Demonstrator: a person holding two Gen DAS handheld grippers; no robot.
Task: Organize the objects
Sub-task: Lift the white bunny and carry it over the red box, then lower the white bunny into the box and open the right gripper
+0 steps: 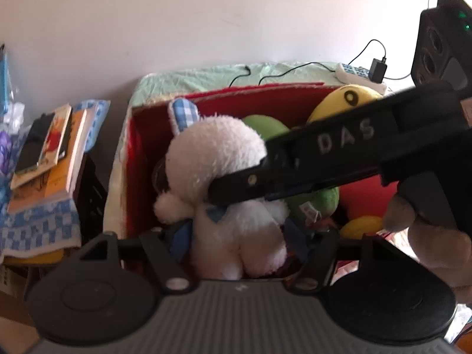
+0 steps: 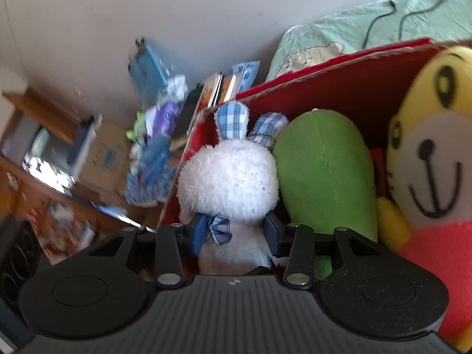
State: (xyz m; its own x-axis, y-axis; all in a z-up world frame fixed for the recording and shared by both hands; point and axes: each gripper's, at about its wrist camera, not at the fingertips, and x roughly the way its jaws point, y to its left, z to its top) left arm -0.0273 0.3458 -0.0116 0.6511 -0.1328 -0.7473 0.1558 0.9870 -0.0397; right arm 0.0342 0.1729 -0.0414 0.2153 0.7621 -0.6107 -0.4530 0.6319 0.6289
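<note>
A plain white wall (image 1: 206,14) fills the upper part of both views, evenly lit. In the left wrist view, a bed with a pale green cover (image 1: 206,75) runs across the middle, and a stack of books (image 1: 50,153) sits at left. Brown wooden furniture (image 2: 38,109) shows blurred at the right wrist view's left edge.

White plush rabbit (image 2: 228,177) with blue plaid ears stands upright inside red box (image 2: 339,67), beside green plush (image 2: 324,171).

You have the rabbit (image 2: 228,177) in the box (image 2: 339,76), at its left end, with the gourd (image 2: 324,174) just right of it and the tiger (image 2: 427,159) rightmost. Behind the box lies the bedding (image 2: 354,29); left of it, books (image 1: 50,150) stacked.
</note>
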